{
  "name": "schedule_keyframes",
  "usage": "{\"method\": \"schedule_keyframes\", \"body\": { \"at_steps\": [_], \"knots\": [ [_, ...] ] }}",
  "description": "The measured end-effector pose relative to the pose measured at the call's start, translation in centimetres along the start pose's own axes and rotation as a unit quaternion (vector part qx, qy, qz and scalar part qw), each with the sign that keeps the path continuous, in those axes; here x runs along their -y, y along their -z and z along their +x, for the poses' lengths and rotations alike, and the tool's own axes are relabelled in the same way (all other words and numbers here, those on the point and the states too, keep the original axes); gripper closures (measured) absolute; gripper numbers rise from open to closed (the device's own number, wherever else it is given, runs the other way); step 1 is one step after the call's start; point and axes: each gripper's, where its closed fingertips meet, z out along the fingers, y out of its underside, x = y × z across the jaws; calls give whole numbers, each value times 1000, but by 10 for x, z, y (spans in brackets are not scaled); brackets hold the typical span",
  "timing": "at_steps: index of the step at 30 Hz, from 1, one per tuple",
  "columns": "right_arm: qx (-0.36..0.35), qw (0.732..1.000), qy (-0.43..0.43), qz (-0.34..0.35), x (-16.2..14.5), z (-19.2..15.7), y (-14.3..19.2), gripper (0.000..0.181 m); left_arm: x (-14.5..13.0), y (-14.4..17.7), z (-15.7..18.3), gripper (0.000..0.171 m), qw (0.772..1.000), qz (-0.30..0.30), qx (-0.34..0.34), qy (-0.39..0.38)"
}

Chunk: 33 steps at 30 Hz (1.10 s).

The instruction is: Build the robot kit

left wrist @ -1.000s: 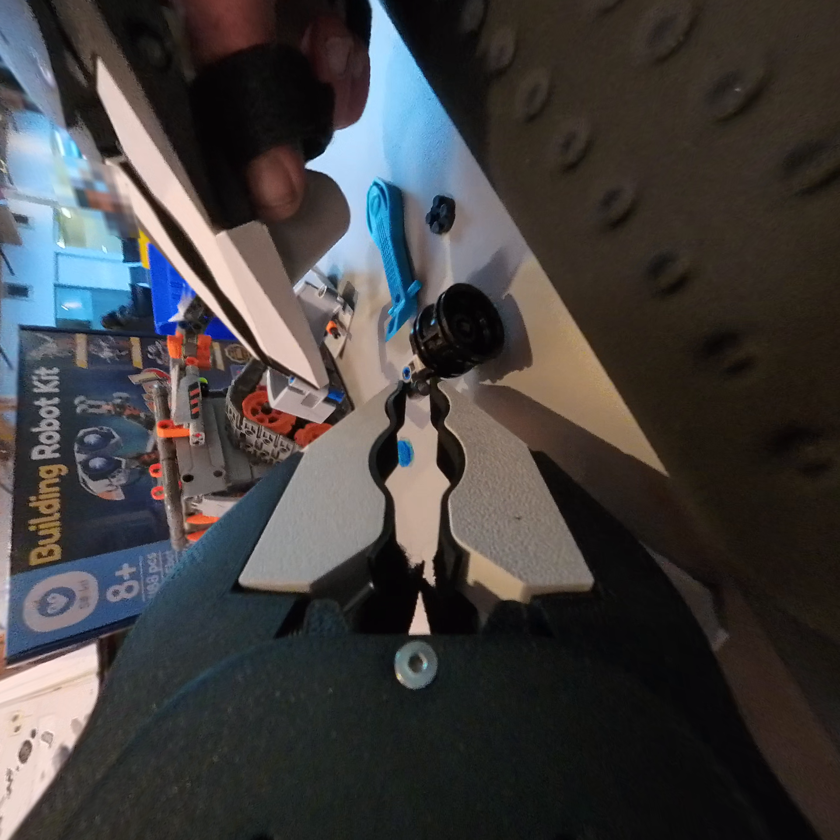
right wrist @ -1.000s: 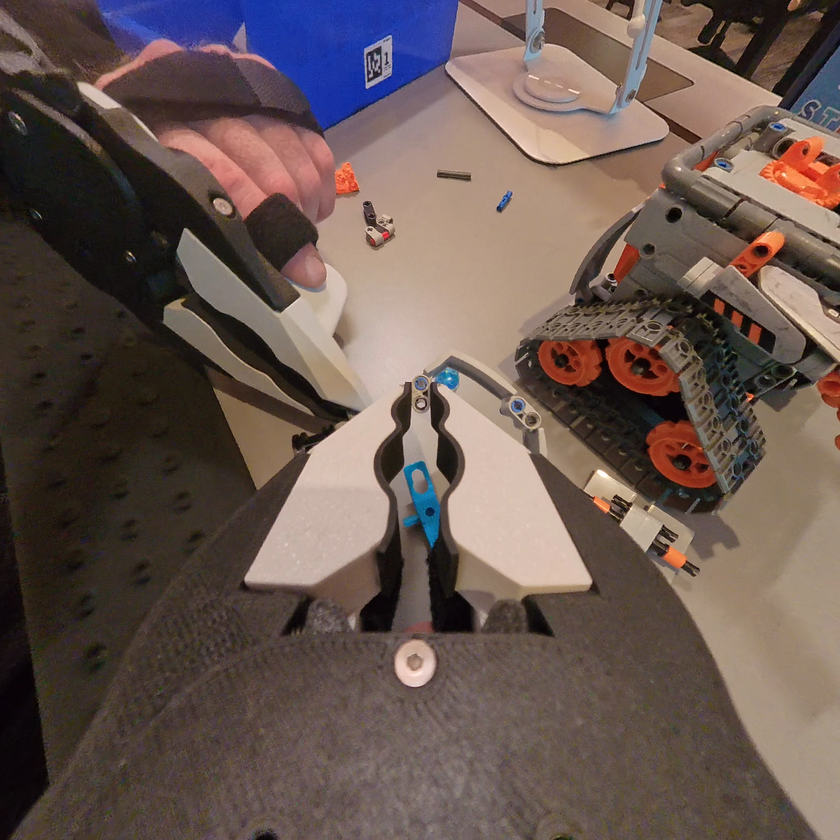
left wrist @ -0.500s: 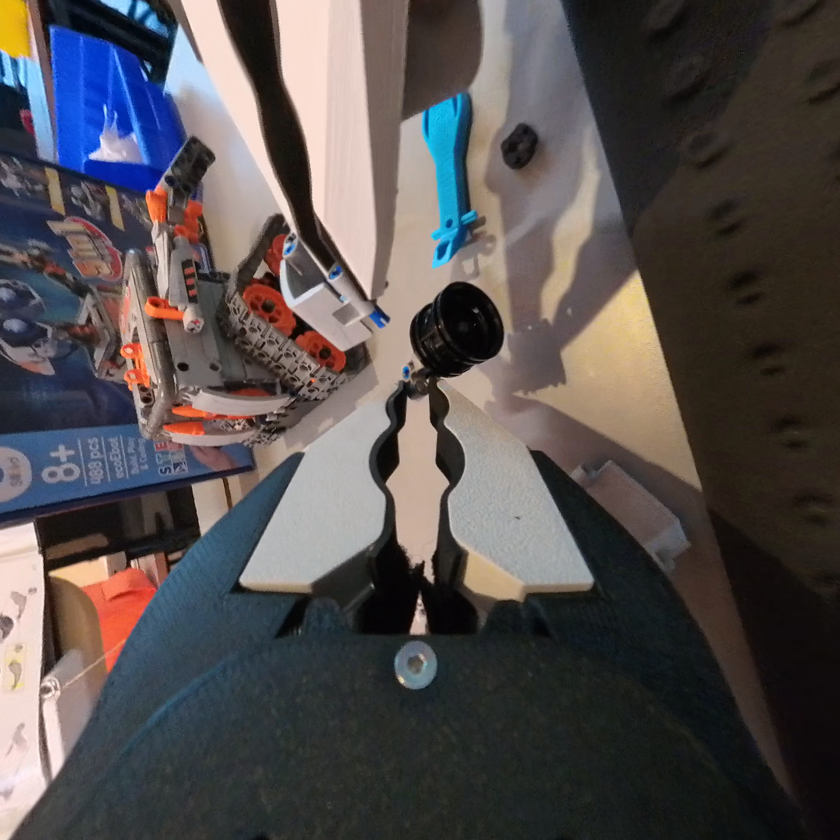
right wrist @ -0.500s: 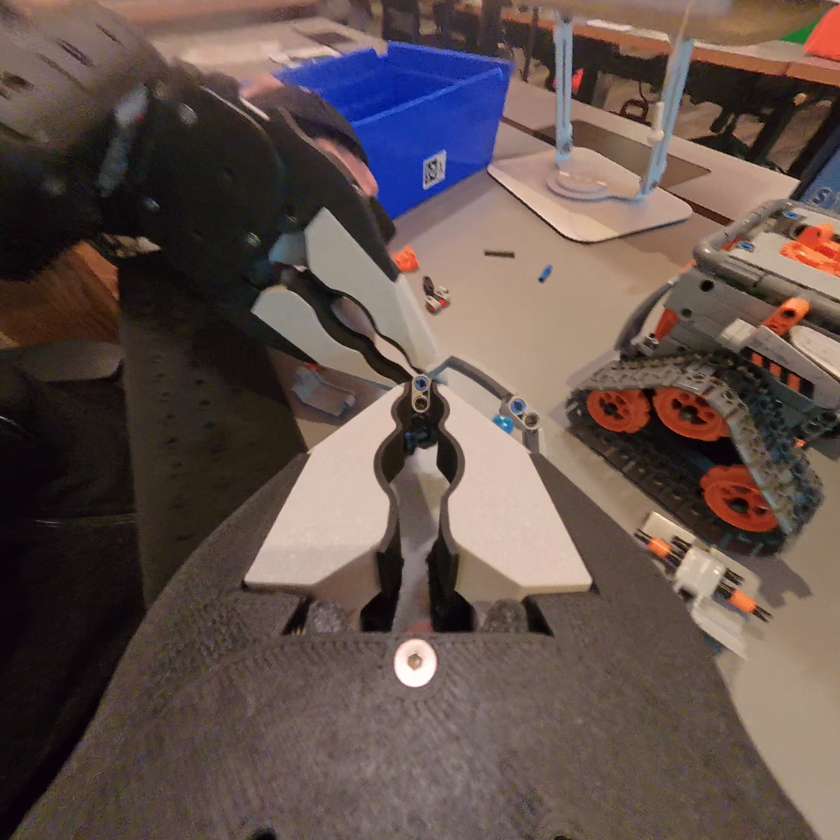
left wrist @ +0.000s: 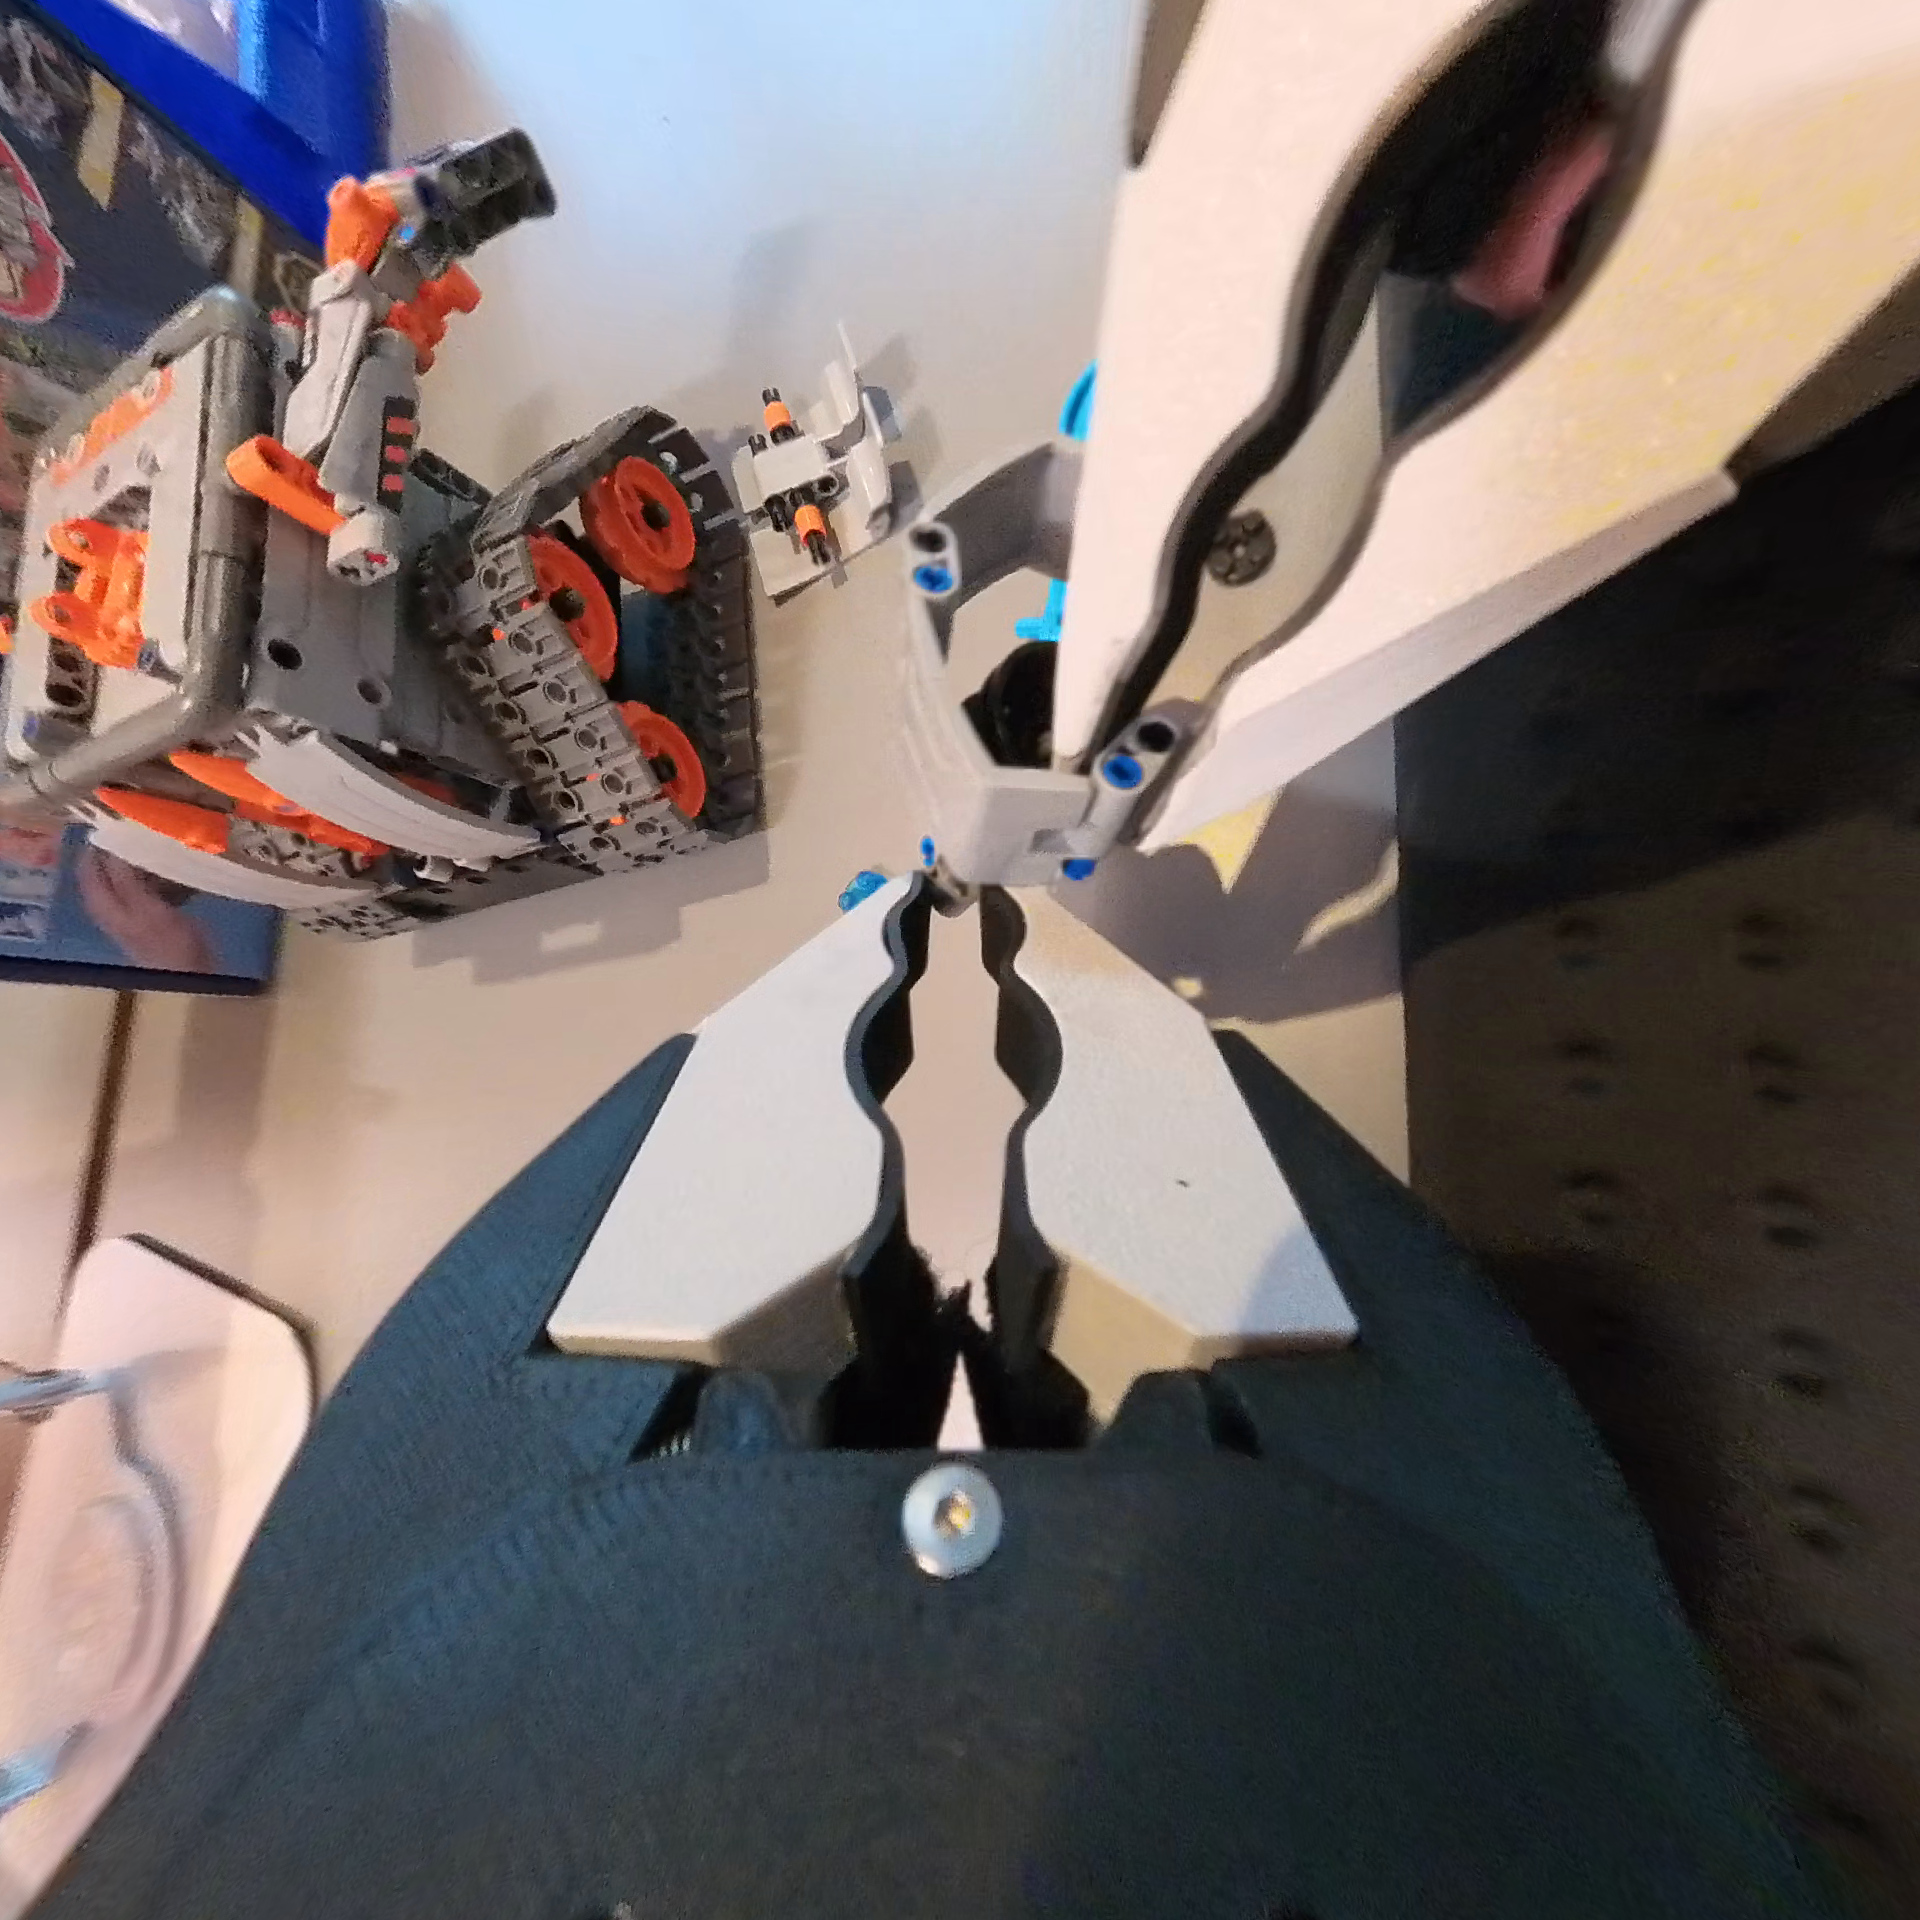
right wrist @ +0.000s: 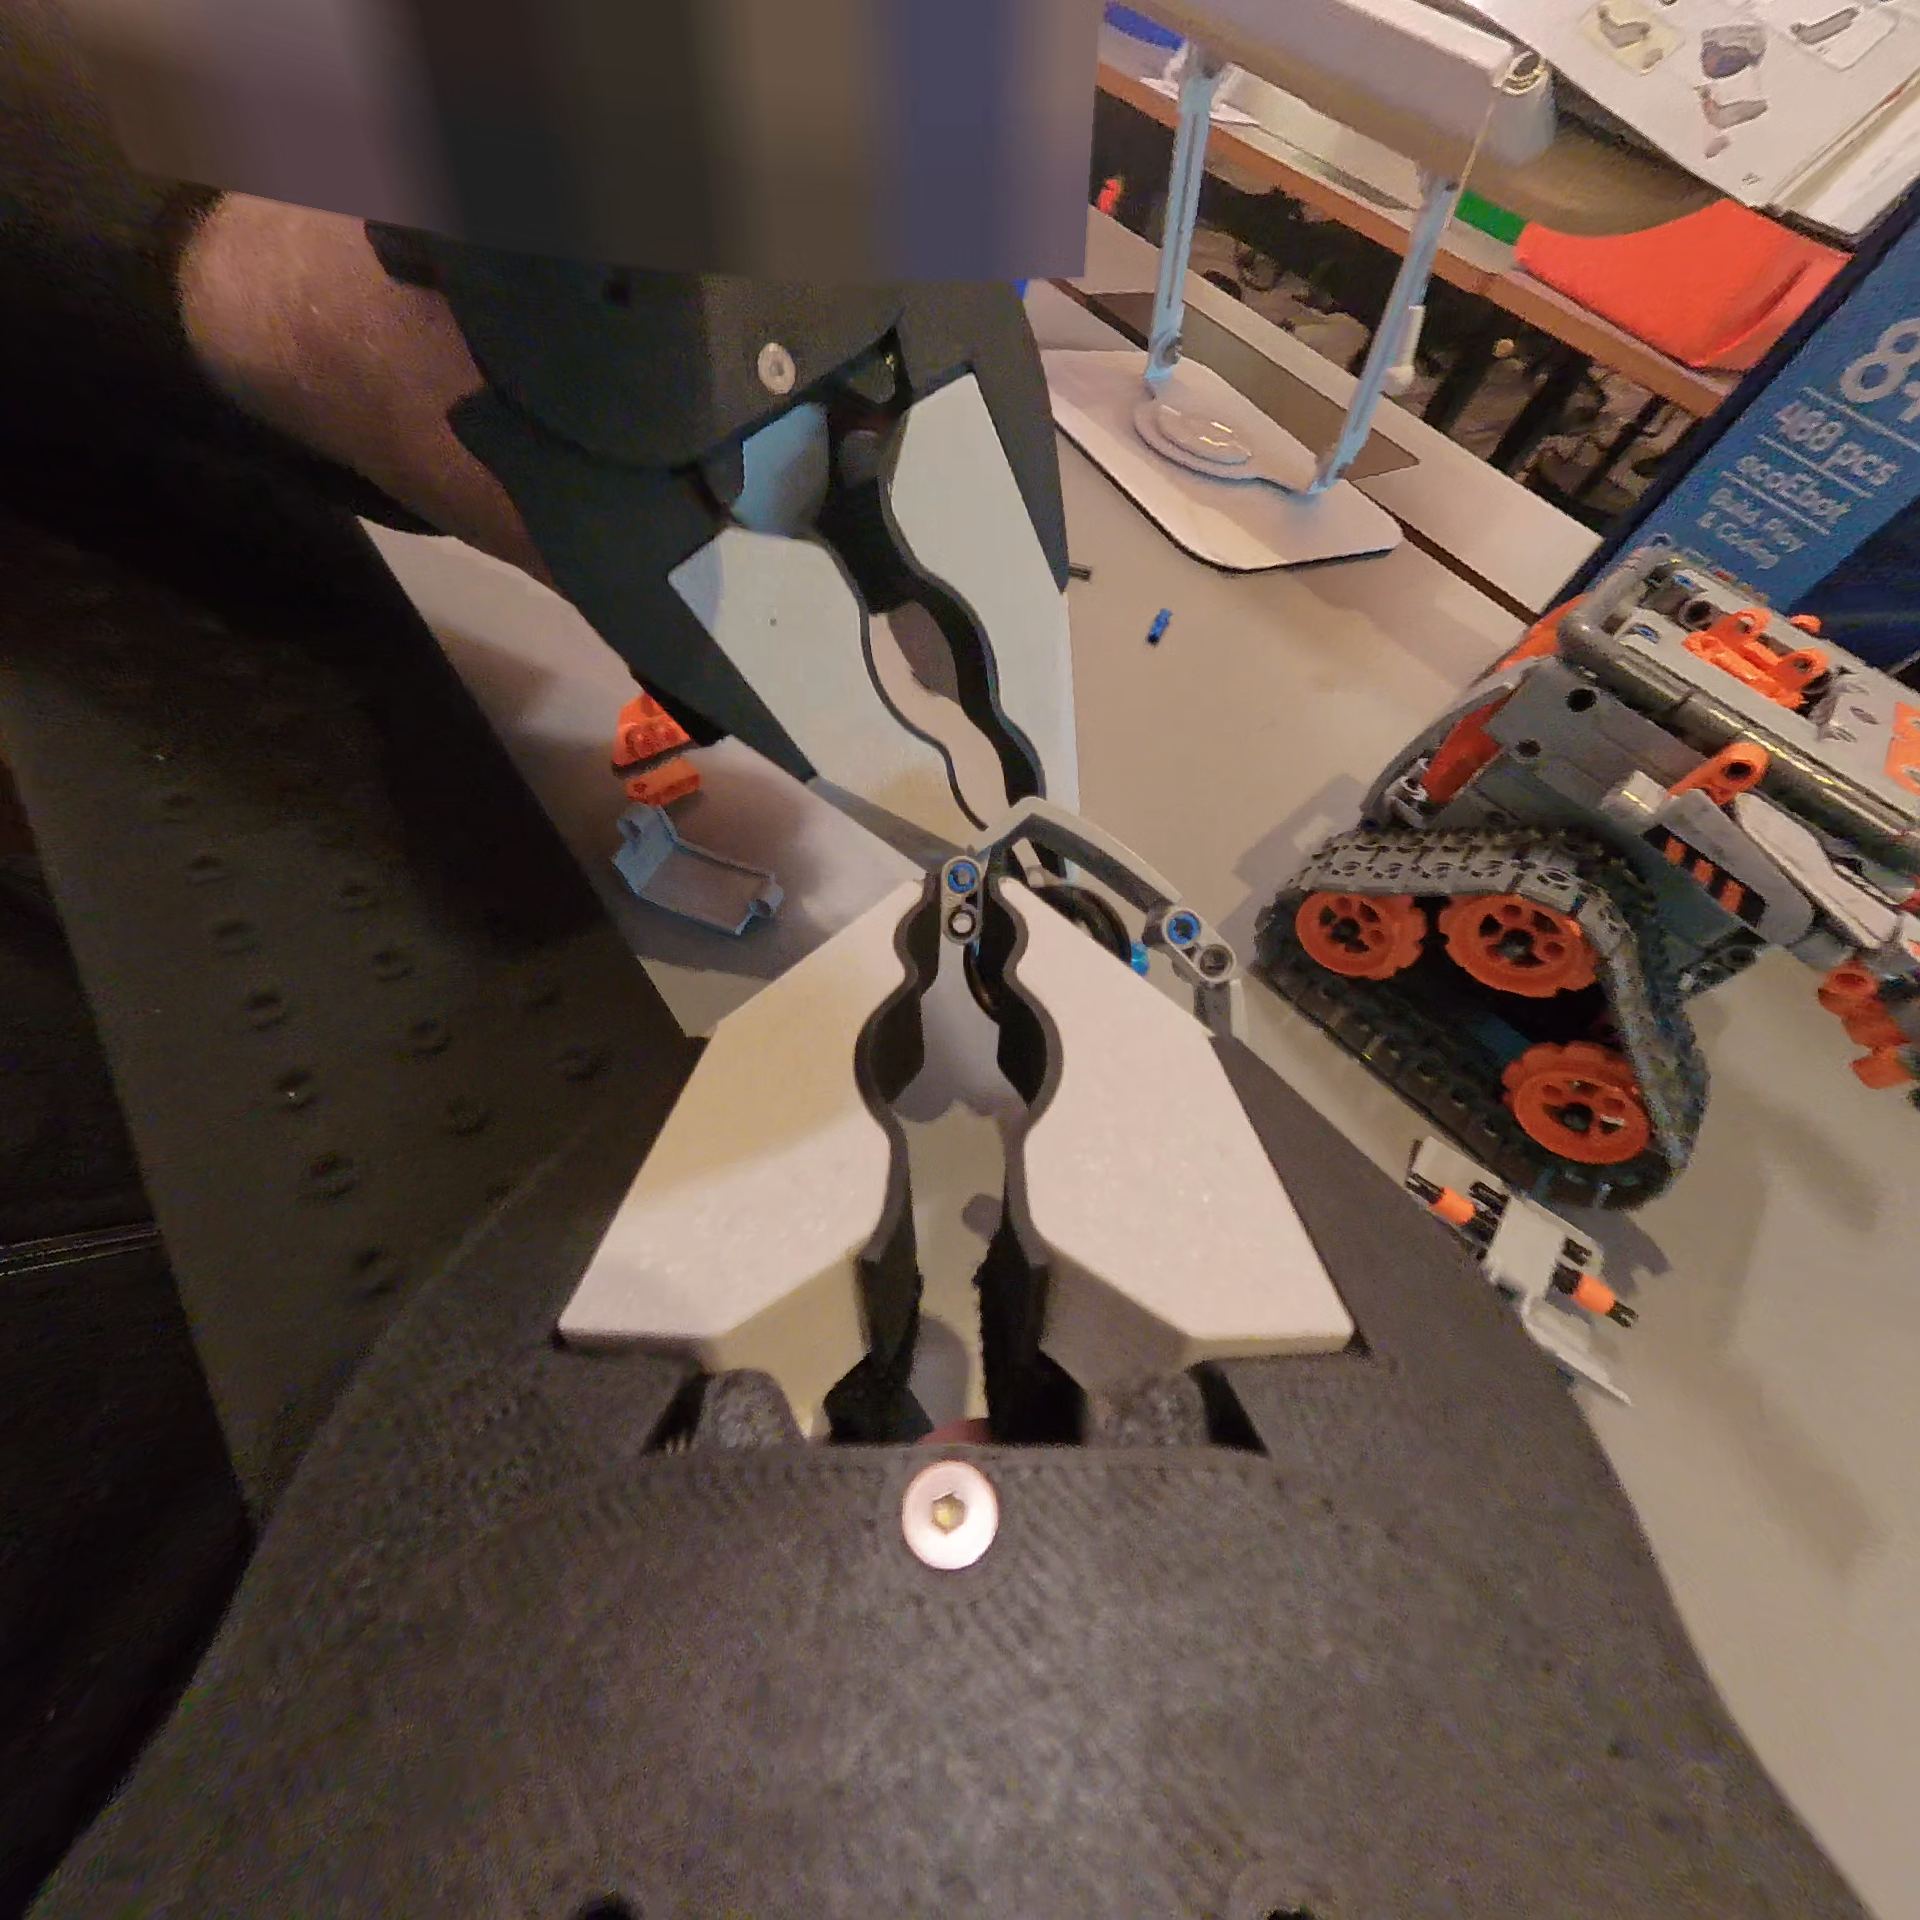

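My left gripper (left wrist: 951,896) is shut on the short axle of a black wheel (left wrist: 1013,696). The wheel sits just past my fingertips, partly hidden behind a grey angled frame piece (left wrist: 940,686) with blue pins. My right gripper (right wrist: 961,916) is shut on one end of that frame (right wrist: 1091,847). In the left wrist view it reaches in from the upper right (left wrist: 1127,774). The two gripper tips nearly touch, with the left gripper (right wrist: 987,821) pointing down from above. The wheel (right wrist: 1091,925) shows just behind the frame, both held above the table.
A grey tracked robot model with orange wheels (right wrist: 1558,935) (left wrist: 416,644) stands to the right. A small white part with orange pins (right wrist: 1527,1257) (left wrist: 821,478) lies beside it. A grey tray part (right wrist: 691,868), an orange part (right wrist: 649,743), a lamp base (right wrist: 1247,478), a blue box (right wrist: 1818,436) and a black perforated mat (right wrist: 260,935) are around. My hands' fingertips stand some 4 cm from each other.
Both grippers rose and swung together. The right gripper brought the grey frame up against the wheel axle held by the left gripper. Both stayed shut.
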Motion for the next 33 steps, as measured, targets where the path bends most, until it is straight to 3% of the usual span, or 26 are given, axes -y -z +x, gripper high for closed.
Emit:
{"method": "schedule_keyframes", "body": {
  "at_steps": [10,17,33],
  "knots": [
    [-25,999,-35,-9,-6,7,-1,176,-4,-3,8,165,989,36,-63,131],
    [27,995,-51,-86,-26,-2,-19,176,-27,-14,18,165,966,14,-127,224],
    [97,985,-68,-127,-34,-10,-25,176,-37,-20,29,164,958,-30,-179,221]
  ]
}}
